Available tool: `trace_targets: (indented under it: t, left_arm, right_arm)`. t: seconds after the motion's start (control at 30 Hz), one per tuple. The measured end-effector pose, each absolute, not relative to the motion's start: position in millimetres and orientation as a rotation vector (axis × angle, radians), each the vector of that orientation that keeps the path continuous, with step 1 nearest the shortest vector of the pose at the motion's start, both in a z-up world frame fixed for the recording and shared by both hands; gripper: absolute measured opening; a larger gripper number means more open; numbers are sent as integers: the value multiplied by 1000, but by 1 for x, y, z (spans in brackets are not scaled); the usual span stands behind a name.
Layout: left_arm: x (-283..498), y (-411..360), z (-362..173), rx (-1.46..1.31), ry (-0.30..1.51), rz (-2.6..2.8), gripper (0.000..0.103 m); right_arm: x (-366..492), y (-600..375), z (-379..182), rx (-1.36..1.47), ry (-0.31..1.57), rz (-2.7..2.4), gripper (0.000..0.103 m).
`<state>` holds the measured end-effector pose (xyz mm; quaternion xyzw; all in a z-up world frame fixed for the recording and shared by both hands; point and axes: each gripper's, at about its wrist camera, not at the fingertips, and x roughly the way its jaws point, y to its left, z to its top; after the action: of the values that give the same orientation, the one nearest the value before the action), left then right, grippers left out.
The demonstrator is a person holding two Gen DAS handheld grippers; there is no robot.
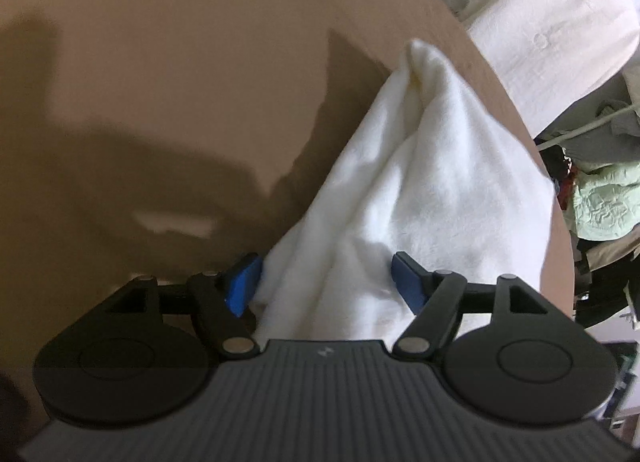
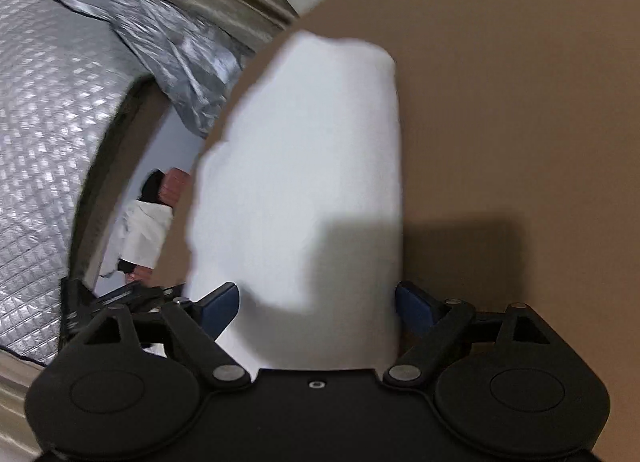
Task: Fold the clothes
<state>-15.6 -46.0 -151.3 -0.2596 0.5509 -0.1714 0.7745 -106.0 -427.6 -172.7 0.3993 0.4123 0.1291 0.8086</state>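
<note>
The left hand-held gripper point(image 1: 326, 282) has its blue pads point(image 1: 240, 282) set wide, with the white cloth point(image 1: 400, 190) bunched between them; whether they actually press it I cannot tell. The cloth rises in a peaked fold and lies along the right edge of the brown table point(image 1: 160, 62), whose surface toward the left is bare and shadowed. Beyond that edge sit pale bedding point(image 1: 540, 14) and a heap of mixed fabrics point(image 1: 600, 202).

The right hand-held gripper point(image 2: 318, 302) is likewise wide, the white cloth point(image 2: 312, 150) passing between its fingers and overhanging the table's point(image 2: 520, 102) left edge. Open brown surface spreads to the right. A silver quilted cover point(image 2: 48, 122) hangs close beyond the left edge.
</note>
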Motion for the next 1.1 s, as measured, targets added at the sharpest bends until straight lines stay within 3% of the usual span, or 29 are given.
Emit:
trace_targets:
  t: [0.13,0.17,0.2,0.3,0.47,0.53,0.6,0.67,0.77,1.0,1.1]
  left_arm:
    - [-18,-38,-164,-674,1203,-404,70]
    - [-18,-37,-166,-697,1201,-414,47]
    - [-19,-39,-166,-695,1193,-412,40]
    - [-24,-51,-149,-577,1115,-411,33]
    - [-20,-74,-101,-464,905,-475,32]
    - [-4,-81,-82,-477,847,-476,35]
    - [-2,-76,-89,-509,862,-445,56]
    - [0,-70,-96,-540,877,-414,65]
    - [3,-61,-106,-587,898,-367,65]
    - [-2,-54,-128,-735,978,-393,65]
    - [-5,-62,-134,-715,973,-420,76]
  right_arm:
    - [-96,-418,-190,924,834,357,94]
    - [-93,-416,-190,912,819,366,94]
    - [-90,-414,-188,885,801,372,83]
    - [-97,-393,-155,670,679,410,57]
    - [-98,-378,-80,435,475,431,52]
    - [-78,-395,-69,476,450,387,55]
    - [-55,-413,-75,486,484,268,73]
    - [-33,-428,-88,450,545,110,80]
    - [-22,-433,-111,312,672,-65,80]
    - [-56,-429,-134,524,749,171,83]
    - [-64,-422,-136,535,769,193,83]
